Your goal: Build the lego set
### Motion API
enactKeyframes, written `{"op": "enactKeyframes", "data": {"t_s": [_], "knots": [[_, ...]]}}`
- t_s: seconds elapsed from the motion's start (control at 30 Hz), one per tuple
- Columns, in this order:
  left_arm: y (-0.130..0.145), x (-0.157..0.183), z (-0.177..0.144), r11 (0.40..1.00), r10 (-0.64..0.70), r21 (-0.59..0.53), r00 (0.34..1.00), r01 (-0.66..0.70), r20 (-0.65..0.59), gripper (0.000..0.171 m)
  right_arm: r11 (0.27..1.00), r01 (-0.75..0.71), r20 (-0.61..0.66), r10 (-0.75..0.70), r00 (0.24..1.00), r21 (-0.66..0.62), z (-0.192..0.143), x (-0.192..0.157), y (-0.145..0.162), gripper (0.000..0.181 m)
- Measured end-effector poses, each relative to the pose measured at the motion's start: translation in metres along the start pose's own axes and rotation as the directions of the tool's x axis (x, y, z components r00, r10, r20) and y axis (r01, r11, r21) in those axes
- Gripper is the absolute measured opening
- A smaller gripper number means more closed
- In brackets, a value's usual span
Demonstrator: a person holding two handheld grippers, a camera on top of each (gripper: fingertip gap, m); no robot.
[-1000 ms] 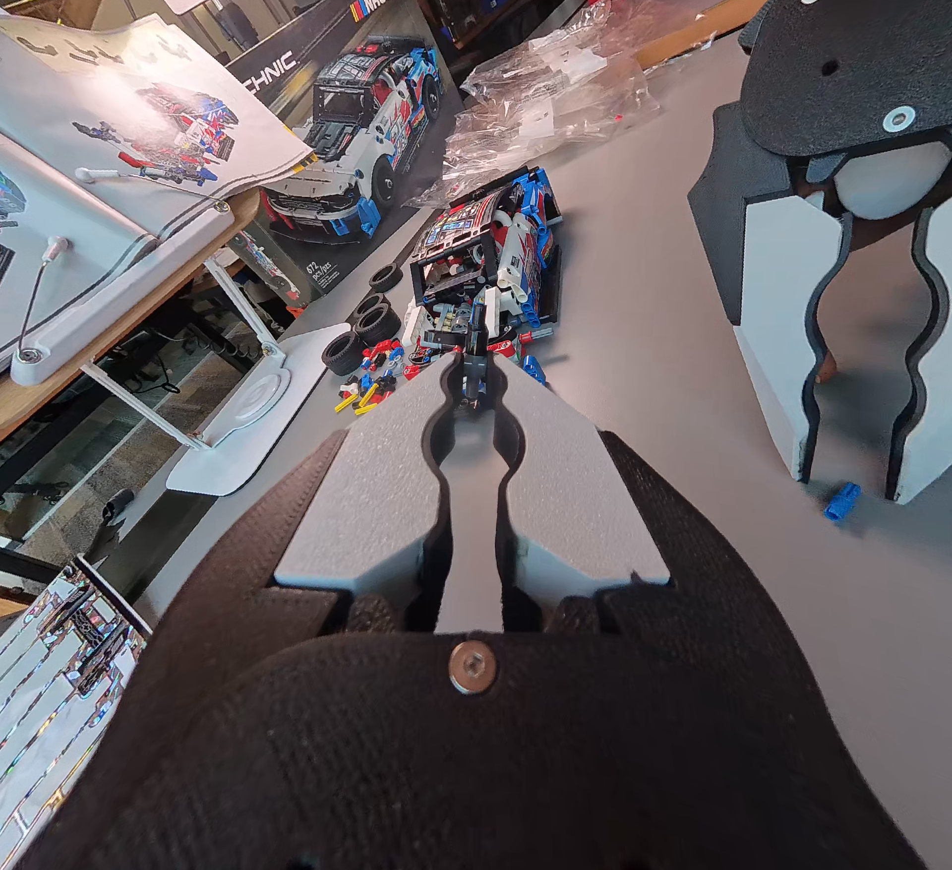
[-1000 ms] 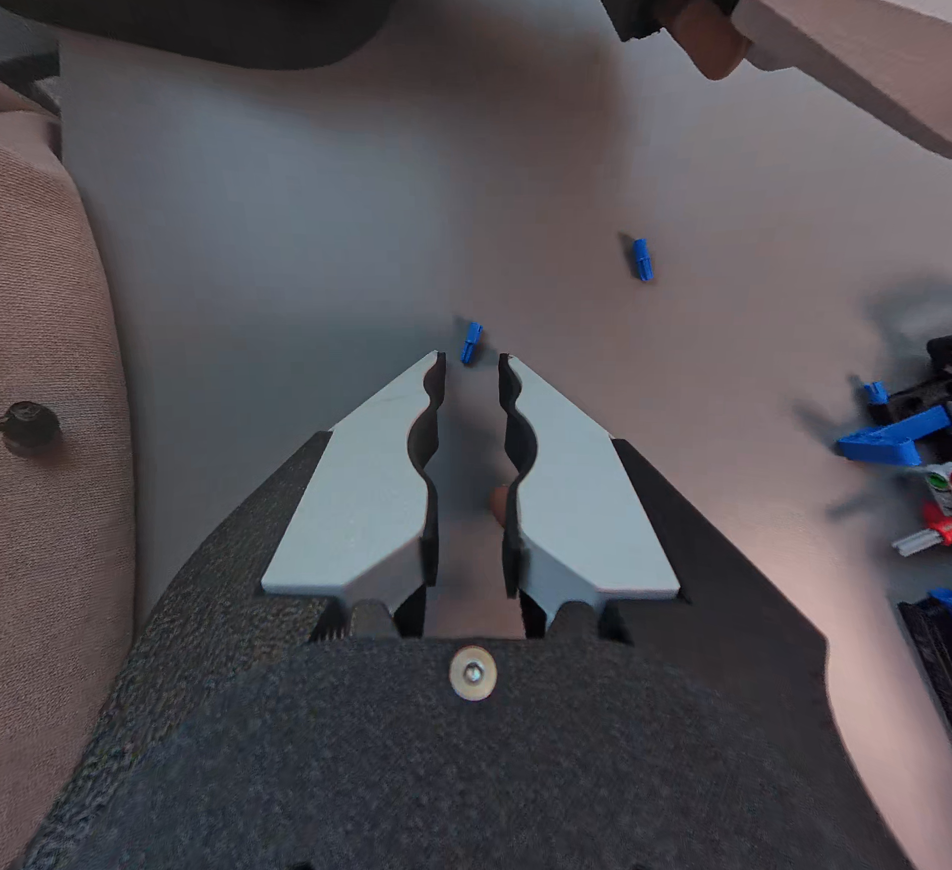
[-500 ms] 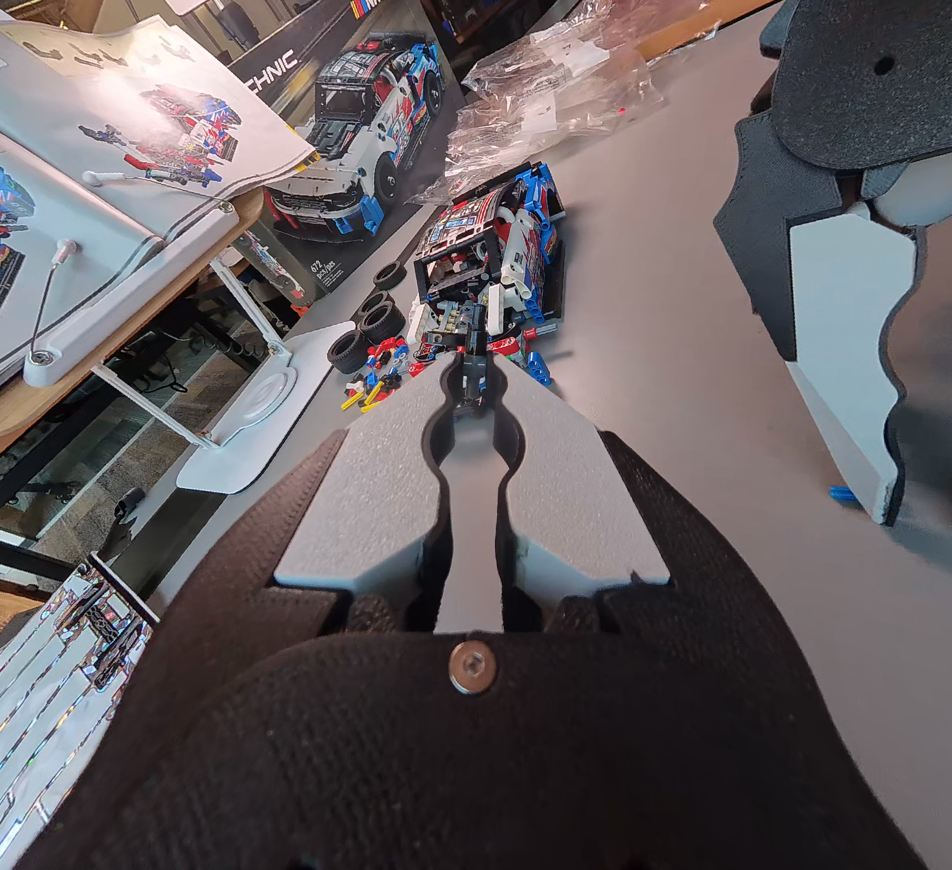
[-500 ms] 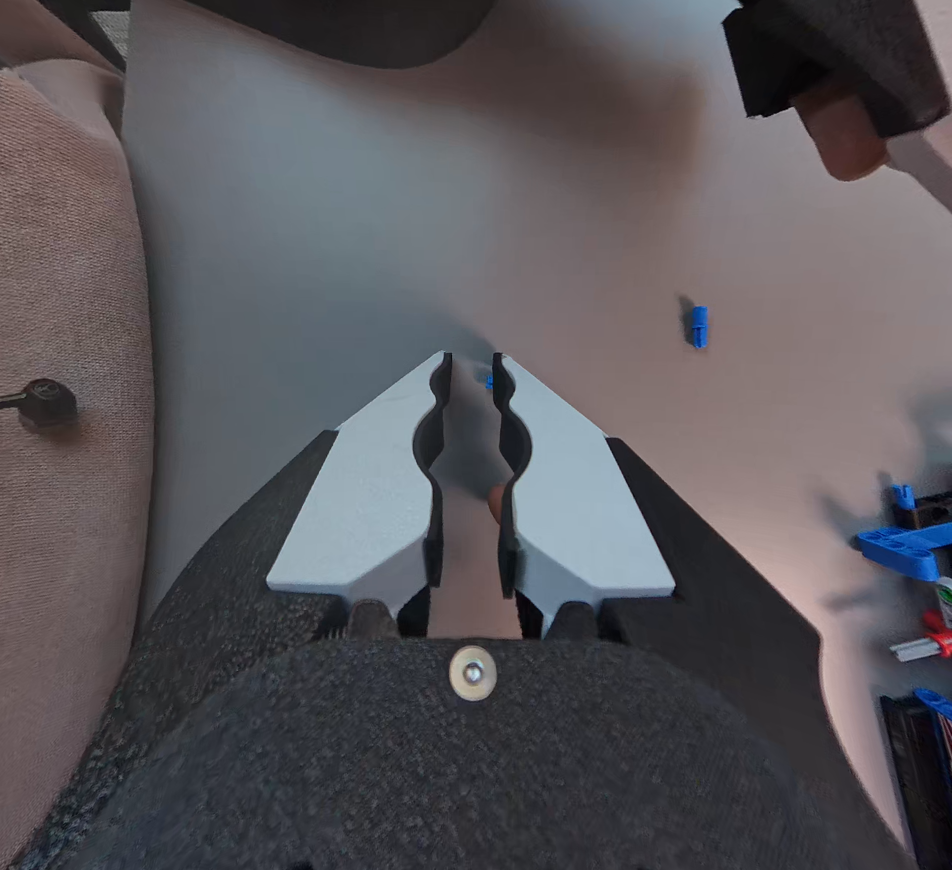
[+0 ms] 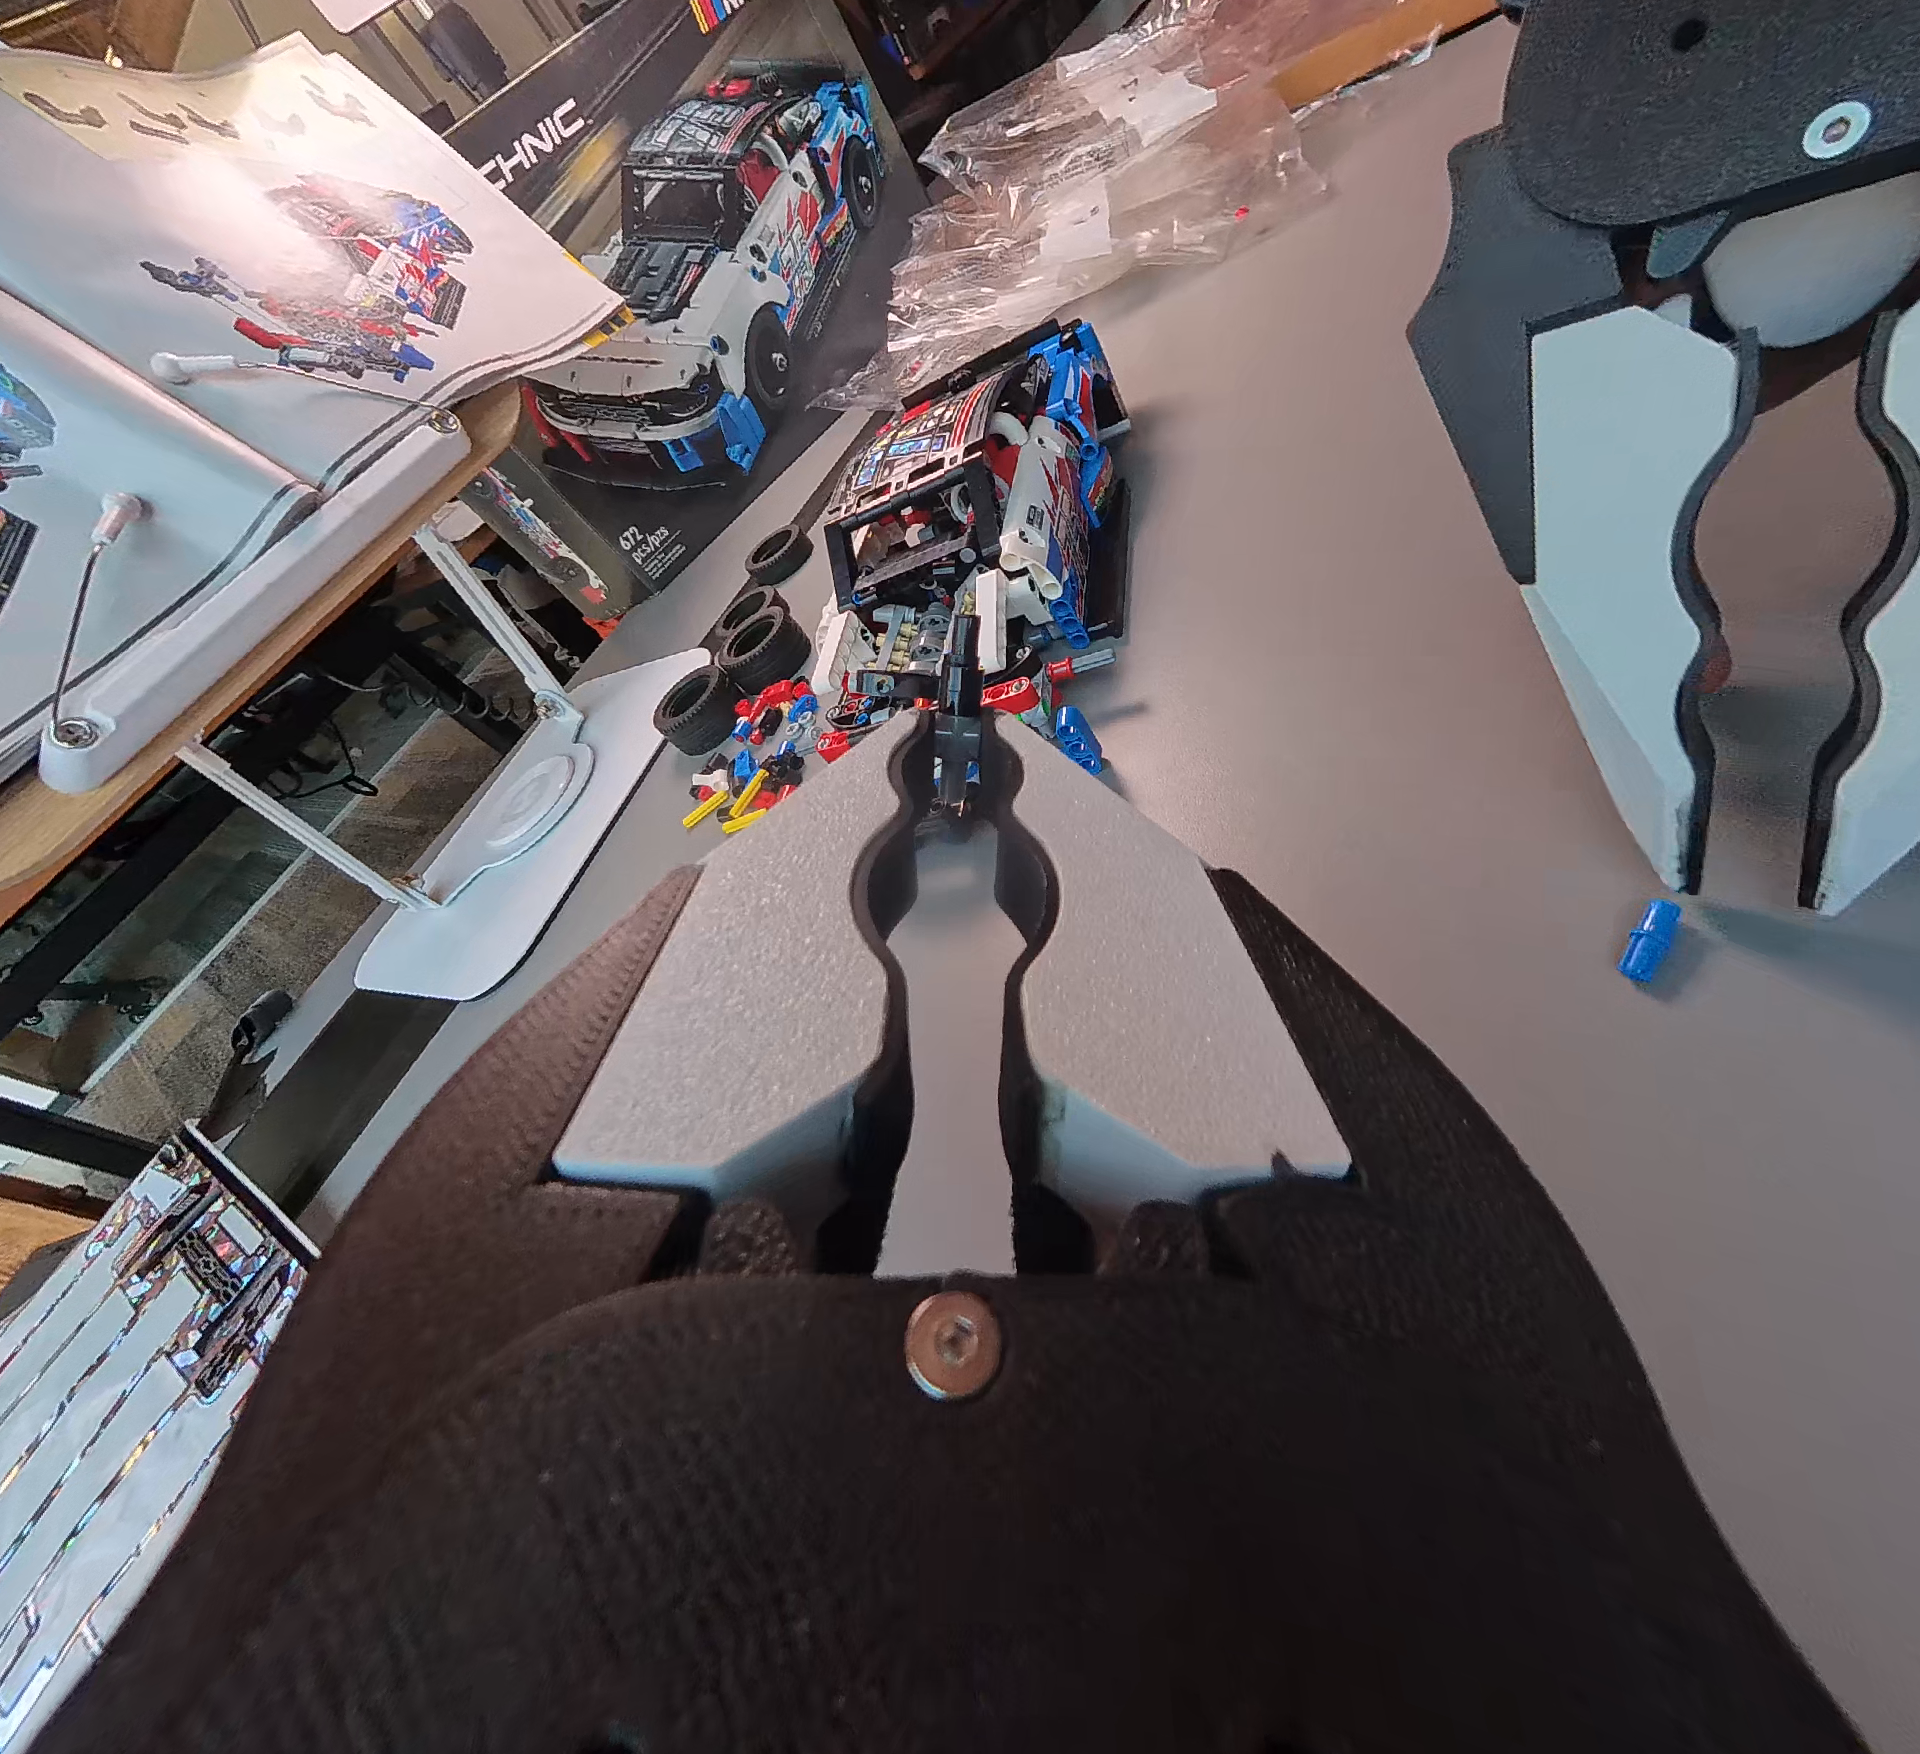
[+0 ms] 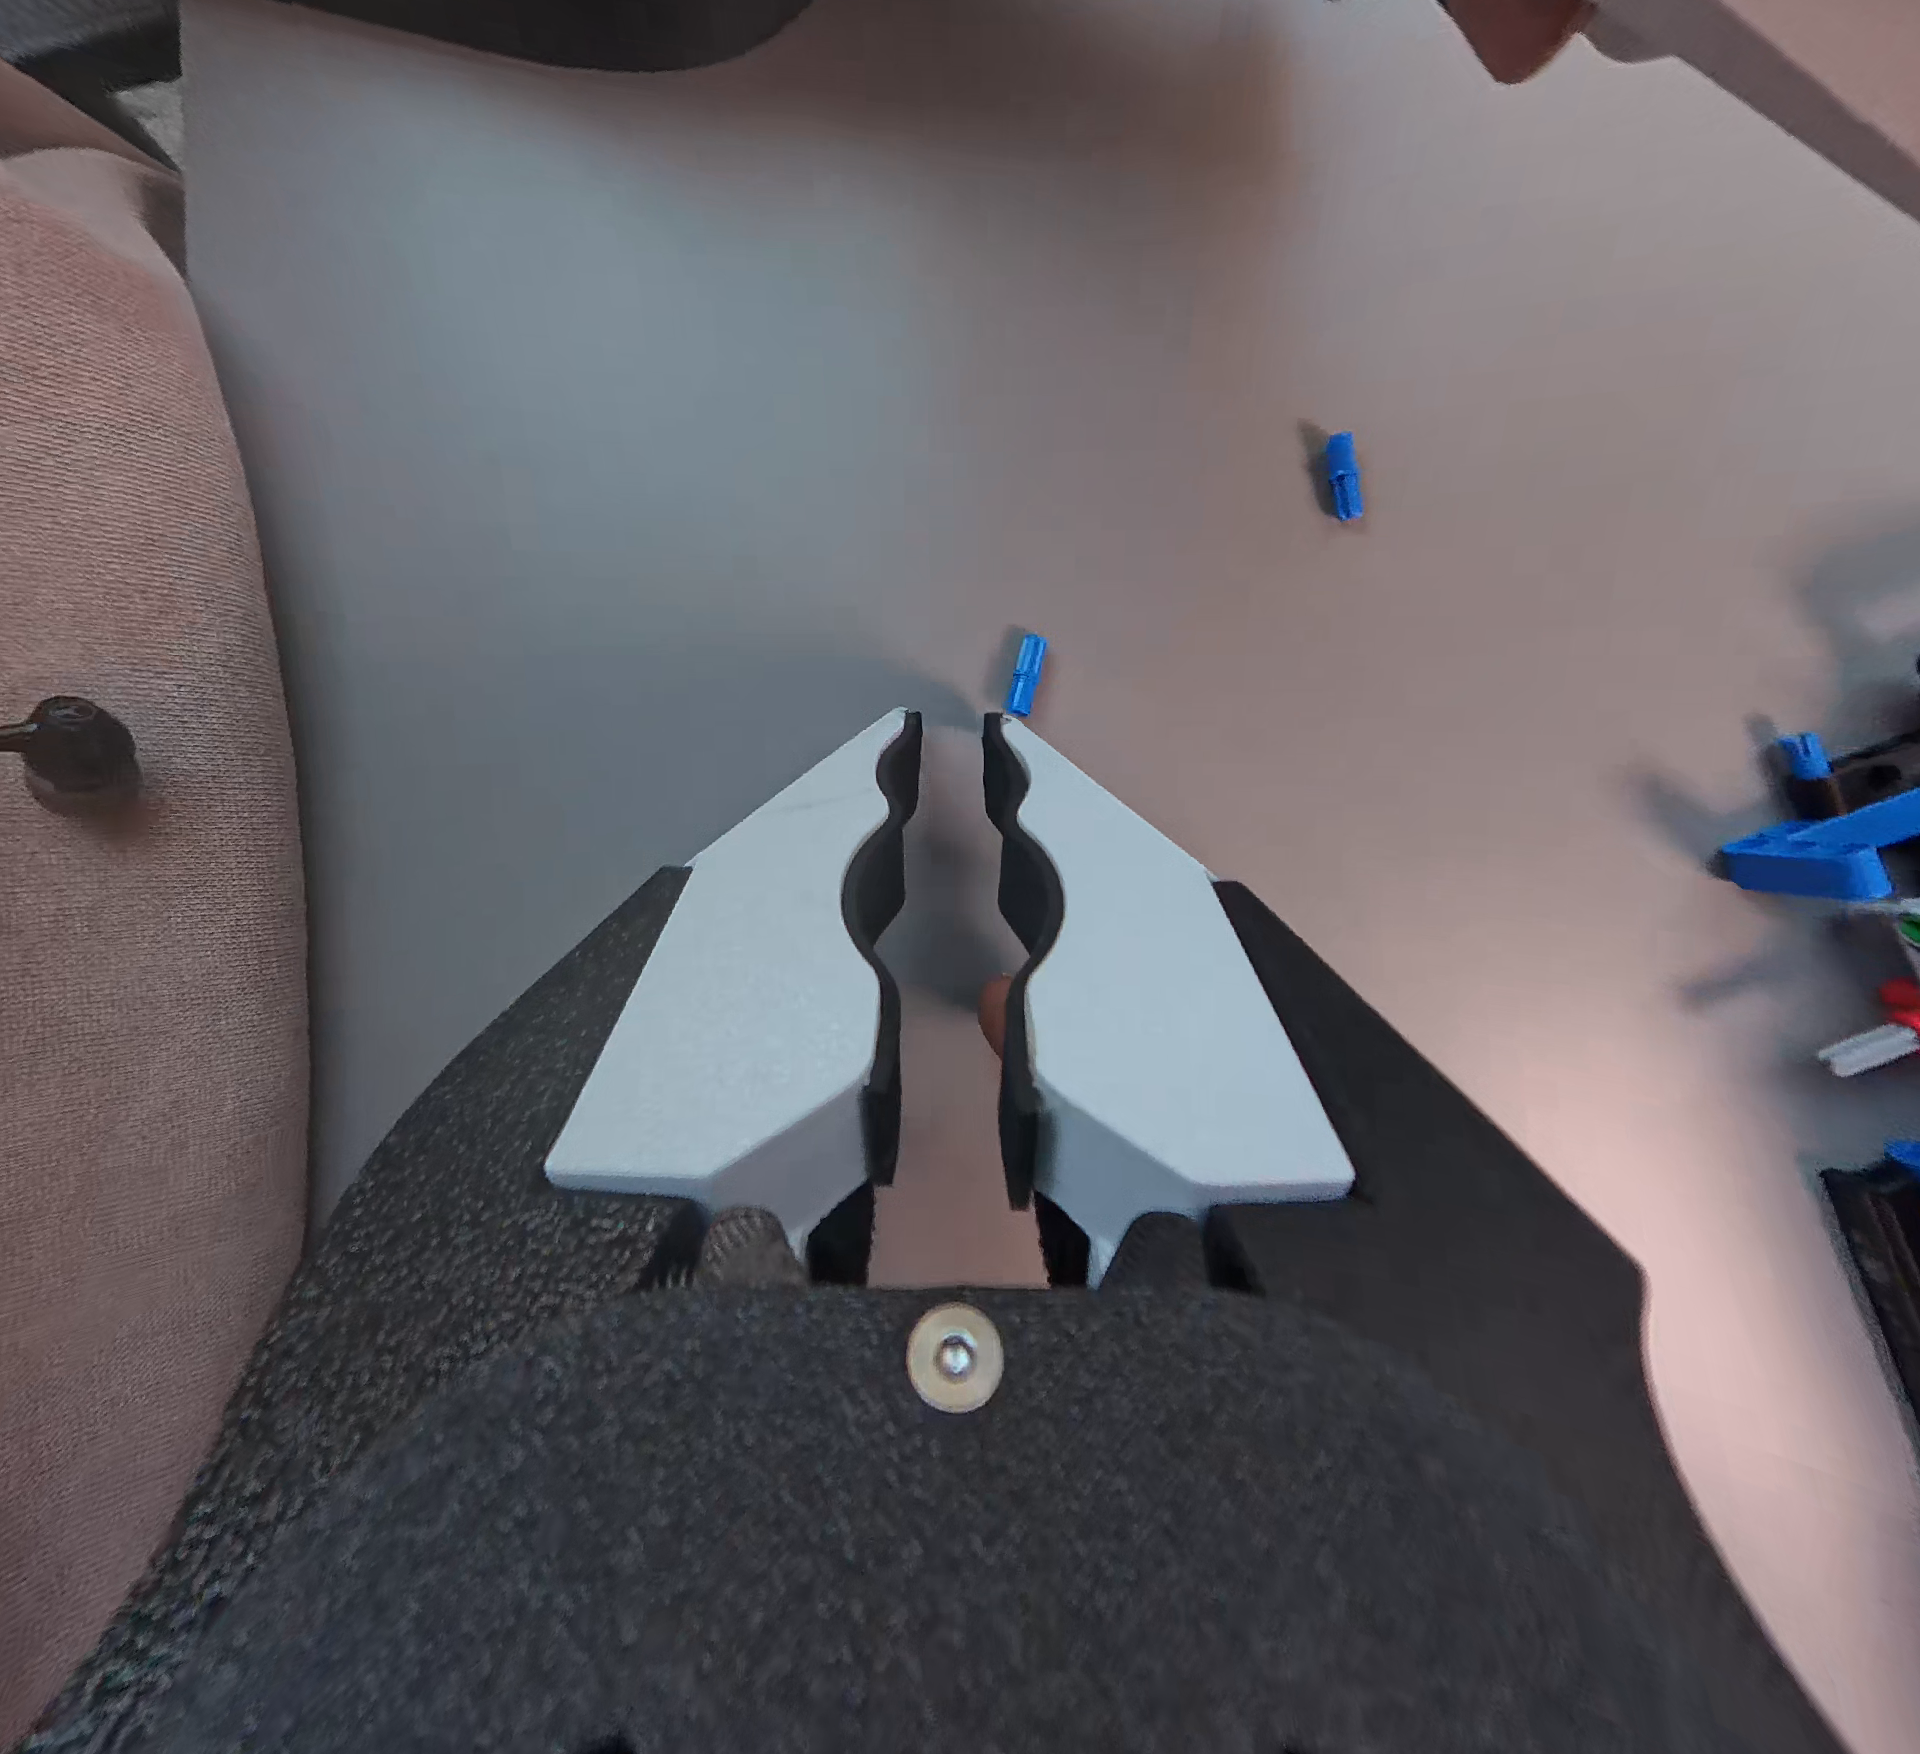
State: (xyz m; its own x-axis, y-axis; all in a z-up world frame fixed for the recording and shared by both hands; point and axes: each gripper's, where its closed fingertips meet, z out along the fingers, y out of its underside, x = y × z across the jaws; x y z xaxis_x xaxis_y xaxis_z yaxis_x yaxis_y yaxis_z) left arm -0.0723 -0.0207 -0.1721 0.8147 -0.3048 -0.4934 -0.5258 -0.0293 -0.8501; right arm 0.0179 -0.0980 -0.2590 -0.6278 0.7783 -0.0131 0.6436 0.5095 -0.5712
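Note:
My left gripper (image 5: pixel 956 730) is shut on a small dark lego piece (image 5: pixel 958 670) that sticks out past its tips, above the grey table (image 5: pixel 1299 769). The partly built lego car (image 5: pixel 982 499) lies beyond it. My right gripper (image 6: pixel 951 717) is open by a narrow gap and empty. It points down at the table. A blue pin (image 6: pixel 1027 674) lies just past its right fingertip, outside the gap. The pin (image 5: pixel 1650 938) and the right gripper (image 5: pixel 1751 899) also show in the left wrist view. A second blue pin (image 6: pixel 1341 475) lies farther off.
Loose small pieces (image 5: pixel 758 764) and black tyres (image 5: pixel 753 650) lie left of the car. The set's box (image 5: pixel 717 250), an instruction booklet on a white stand (image 5: pixel 260 270) and clear bags (image 5: pixel 1122 146) stand behind. Blue parts (image 6: pixel 1818 847) lie right; a person's clothing (image 6: pixel 104 769) is left. Some 15 cm of space lies between my two pairs of fingers.
My right gripper closed in over the near blue pin with narrowed jaws, then drew back; the pin now lies just outside its tips. The left gripper has held still.

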Motion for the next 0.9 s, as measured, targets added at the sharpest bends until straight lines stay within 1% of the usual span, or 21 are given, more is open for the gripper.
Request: {"op": "enactKeyframes", "data": {"t_s": [0.13,0.23,0.43,0.5,0.67,0.77,0.9], "knots": [[0.0,0.001,0.001,1.0,0.003,0.0,1.0,-0.003,-0.003,0.006,0.998,-0.056,-0.049,0.056,0.997,0.006,-0.001,0.01,0.004,0.018],[-0.001,0.002,0.001,1.0,0.007,-0.001,1.0,-0.007,-0.004,0.006,0.998,-0.058,-0.069,0.059,0.996,0.024,0.002,0.015,0.0,0.018],[-0.002,0.003,0.001,1.0,0.023,-0.006,1.0,-0.023,-0.004,0.006,1.0,-0.018,-0.065,0.018,0.998,0.002,0.006,0.017,-0.004,0.012],[-0.002,0.003,0.002,1.0,0.027,-0.008,1.0,-0.027,-0.006,0.006,1.0,-0.004,-0.074,0.005,0.997,0.008,0.007,0.019,-0.005,0.002],[-0.002,0.007,0.003,0.998,0.062,-0.019,0.998,-0.063,-0.01,0.006,0.999,-0.028,-0.061,0.03,0.998,0.042,0.004,0.023,-0.004,0.002],[-0.005,0.011,0.004,0.996,0.087,-0.009,0.996,-0.087,-0.014,0.006,0.986,-0.113,-0.032,0.118,0.992,0.119,-0.008,0.032,-0.005,0.002],[-0.013,0.016,0.003,0.992,0.119,0.03,0.993,-0.119,-0.023,0.006,0.931,-0.232,-0.004,0.243,0.97,0.281,-0.046,0.056,-0.015,0.002]]}}
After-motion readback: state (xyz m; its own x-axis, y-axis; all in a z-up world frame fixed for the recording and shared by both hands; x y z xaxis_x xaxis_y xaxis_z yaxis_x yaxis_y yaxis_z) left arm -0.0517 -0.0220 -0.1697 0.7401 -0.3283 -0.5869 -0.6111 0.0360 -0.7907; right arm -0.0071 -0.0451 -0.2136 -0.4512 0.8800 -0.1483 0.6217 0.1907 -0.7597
